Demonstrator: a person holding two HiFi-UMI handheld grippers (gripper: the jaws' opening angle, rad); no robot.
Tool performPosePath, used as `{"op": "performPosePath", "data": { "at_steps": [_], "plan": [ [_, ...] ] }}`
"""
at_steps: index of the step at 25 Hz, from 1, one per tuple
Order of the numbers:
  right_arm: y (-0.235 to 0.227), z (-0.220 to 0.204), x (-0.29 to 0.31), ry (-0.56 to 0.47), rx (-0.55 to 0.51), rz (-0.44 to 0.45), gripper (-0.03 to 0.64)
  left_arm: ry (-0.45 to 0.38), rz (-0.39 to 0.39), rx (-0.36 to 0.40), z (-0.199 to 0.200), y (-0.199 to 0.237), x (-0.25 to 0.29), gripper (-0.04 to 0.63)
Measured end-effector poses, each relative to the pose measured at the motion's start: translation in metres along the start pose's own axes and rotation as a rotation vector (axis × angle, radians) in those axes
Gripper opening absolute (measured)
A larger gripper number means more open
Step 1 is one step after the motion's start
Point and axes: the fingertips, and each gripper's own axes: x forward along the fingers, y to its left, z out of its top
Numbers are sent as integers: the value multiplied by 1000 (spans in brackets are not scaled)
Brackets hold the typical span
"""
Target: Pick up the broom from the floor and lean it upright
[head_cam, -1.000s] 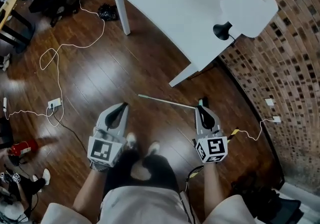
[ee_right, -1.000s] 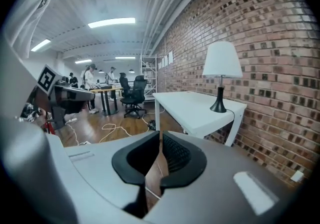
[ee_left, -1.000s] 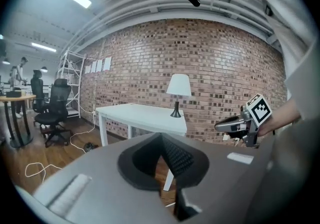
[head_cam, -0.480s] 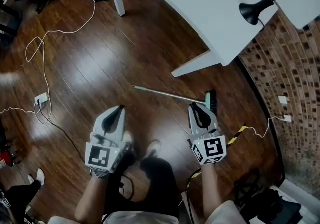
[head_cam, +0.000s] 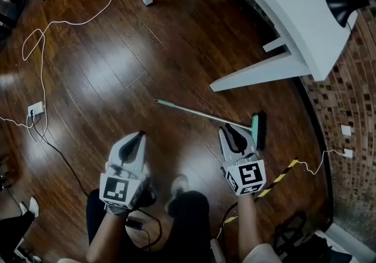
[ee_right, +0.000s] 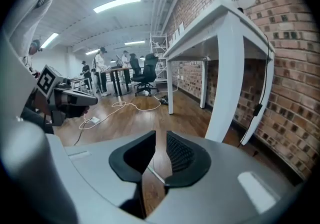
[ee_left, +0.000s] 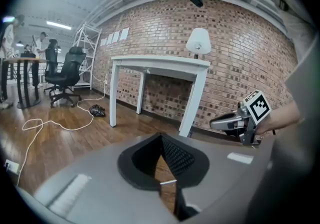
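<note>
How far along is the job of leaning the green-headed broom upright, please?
Nothing done yet: the thin-handled, green-headed broom lies flat on the dark wooden floor. In hand: the right gripper, jaws just opening with nothing gripped, hovers above the handle near the head. Remaining: grip, lift, lean it upright.

Grey left claw (head_cam: 140, 135), grey right claw (head_cam: 229, 129), black-white marker cubes (head_cam: 116, 188), dark trousers (head_cam: 189, 221)

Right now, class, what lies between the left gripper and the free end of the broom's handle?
Only bare wooden floor; the head view shows nothing else between the left gripper and the broom.
</note>
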Motion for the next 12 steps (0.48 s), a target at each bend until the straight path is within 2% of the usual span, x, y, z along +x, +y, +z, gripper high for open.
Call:
{"op": "performPosePath", "data": {
  "at_steps": [6, 12],
  "plan": [
    [-13, -57, 57, -3, 26, 27, 100, -5, -18, 37, -51, -6, 33, 2],
    [-11, -122, 106, 55, -56, 91, 117, -21, 8, 24, -99, 6, 55, 2]
  ]
}}
